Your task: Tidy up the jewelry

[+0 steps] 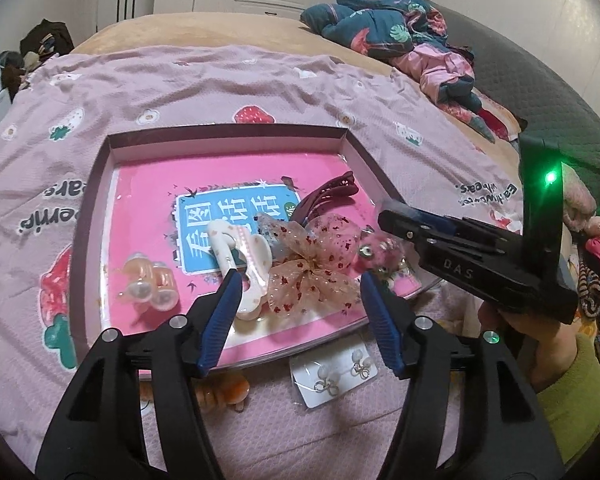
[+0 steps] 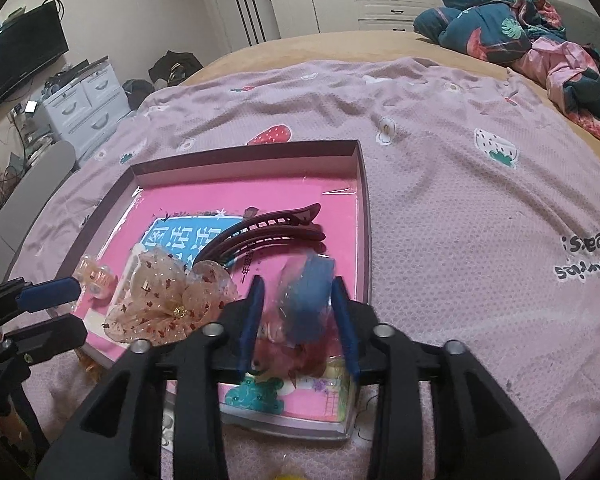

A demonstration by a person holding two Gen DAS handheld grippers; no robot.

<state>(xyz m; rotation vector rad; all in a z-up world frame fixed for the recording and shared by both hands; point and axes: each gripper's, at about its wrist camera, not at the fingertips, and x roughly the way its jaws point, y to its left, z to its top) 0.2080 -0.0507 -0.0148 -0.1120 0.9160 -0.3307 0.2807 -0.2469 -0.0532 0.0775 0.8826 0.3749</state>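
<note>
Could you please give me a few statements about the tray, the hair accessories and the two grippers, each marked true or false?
1. The dark red hair clip lies inside the tray. True.
2. The earring card lies inside the tray. False: it lies on the pink blanket, outside the tray's near edge.
3. The left gripper clamps the sheer bow. False: its jaws stand open, apart from the bow.
4. A blurred blue item shows between the right gripper's fingers. True.
5. The white claw clip sits beside the bow in the tray. True.
</note>
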